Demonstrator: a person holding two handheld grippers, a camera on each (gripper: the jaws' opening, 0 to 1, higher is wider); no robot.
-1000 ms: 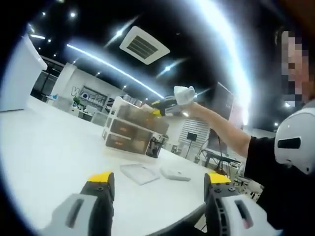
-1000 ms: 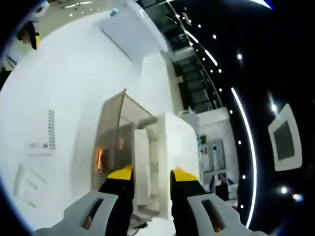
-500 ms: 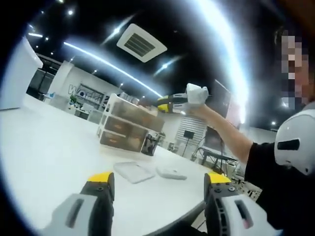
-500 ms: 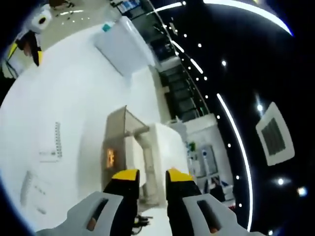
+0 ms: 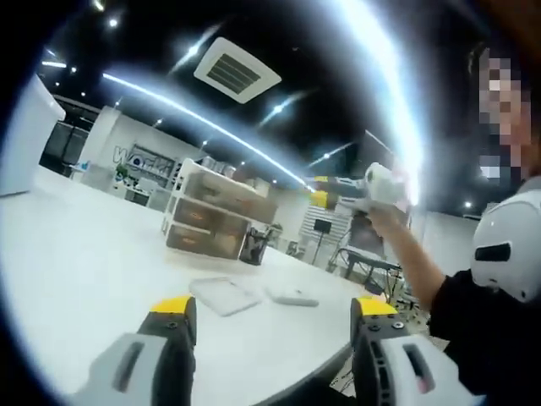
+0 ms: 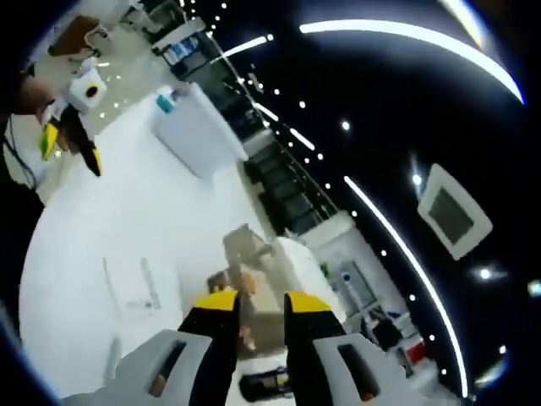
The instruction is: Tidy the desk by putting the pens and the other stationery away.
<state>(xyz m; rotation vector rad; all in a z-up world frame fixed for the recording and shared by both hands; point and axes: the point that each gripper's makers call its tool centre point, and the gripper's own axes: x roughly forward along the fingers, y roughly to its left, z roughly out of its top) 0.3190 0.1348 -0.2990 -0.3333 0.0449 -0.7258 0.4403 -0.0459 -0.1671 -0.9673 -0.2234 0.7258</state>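
Note:
My left gripper (image 5: 272, 306) hangs open and empty above the white desk (image 5: 84, 254). Ahead of it lie two flat white stationery items (image 5: 224, 294) (image 5: 292, 297). Behind them are a drawer unit (image 5: 215, 218) and a black pen holder (image 5: 254, 247). A person's hand holds my right gripper (image 5: 325, 193) in the air, right of the drawers and well above the desk. In the right gripper view, the right gripper (image 6: 262, 302) has its jaws a narrow gap apart with nothing between them. Beyond it are the drawer unit (image 6: 254, 275), the pen holder (image 6: 270, 385) and the flat items (image 6: 131, 283).
A large white box (image 6: 194, 131) stands at the desk's far end. The left gripper (image 6: 72, 145) appears at the upper left of the right gripper view. The person's arm (image 5: 414, 254) stretches in from the right. The desk's rounded edge (image 5: 321, 372) lies near my left jaws.
The right gripper has drawn up and away from the drawer unit, going right in the left gripper view, and its jaws have narrowed a little. The left gripper stays open, barely shifted.

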